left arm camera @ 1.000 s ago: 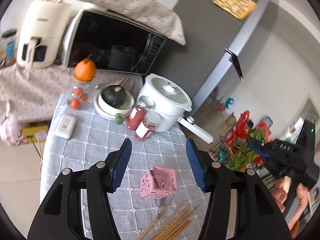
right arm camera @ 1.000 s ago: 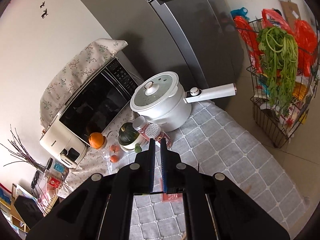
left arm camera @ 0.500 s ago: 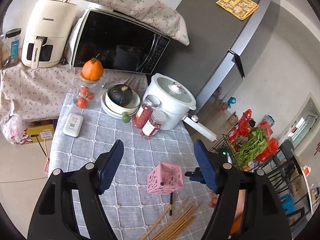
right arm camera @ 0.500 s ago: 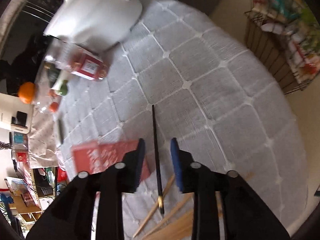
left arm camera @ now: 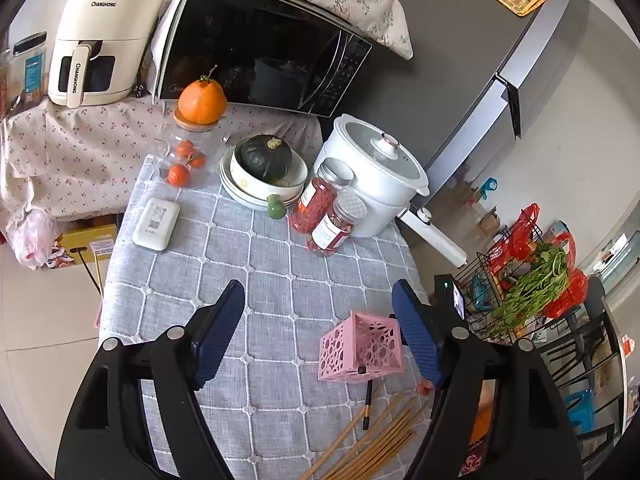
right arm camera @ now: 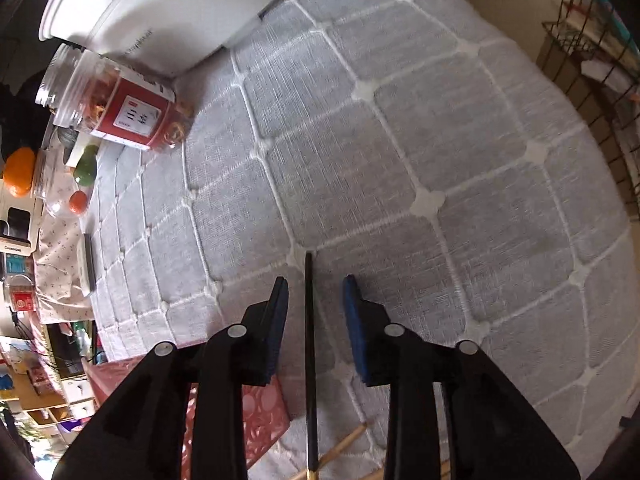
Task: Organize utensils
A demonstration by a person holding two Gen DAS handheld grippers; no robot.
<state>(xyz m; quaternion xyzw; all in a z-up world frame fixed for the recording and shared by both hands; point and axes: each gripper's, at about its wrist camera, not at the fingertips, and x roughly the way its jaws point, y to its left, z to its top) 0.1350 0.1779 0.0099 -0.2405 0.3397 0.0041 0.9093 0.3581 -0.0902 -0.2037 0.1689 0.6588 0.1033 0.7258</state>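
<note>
Jaws of the right gripper point(right arm camera: 314, 292) stand a little way apart, and they have just been closing a bit. A black chopstick point(right arm camera: 309, 360) lies flat on the counter between them, but neither pad touches it. The jaws of the left gripper point(left arm camera: 318, 304) stand wide and have just been opening, with only cloth between them.

The black chopstick has one end at the pink basket point(left arm camera: 362, 346) and the other end by a heap of wooden chopsticks point(left arm camera: 372, 440). The basket stands just beside the left gripper's right finger. Well behind the basket are two jars with red stuff point(left arm camera: 326, 212), and a white pot point(left arm camera: 376, 176) with a long handle stands right behind the jars. Next to the pot is a stack of bowls with a dark green squash point(left arm camera: 264, 156) on top.

A grey cloth point(left arm camera: 272, 280) with white lines in squares covers the counter. Farther back from the basket are a black microwave point(left arm camera: 260, 48), a cream air fryer point(left arm camera: 104, 32) and a big orange fruit point(left arm camera: 202, 100). A grey fridge point(left arm camera: 480, 60) stands behind the pot.

Only the left wrist view shows the whole basket and the heap. Only the right wrist view shows the gaps beside the black chopstick.
</note>
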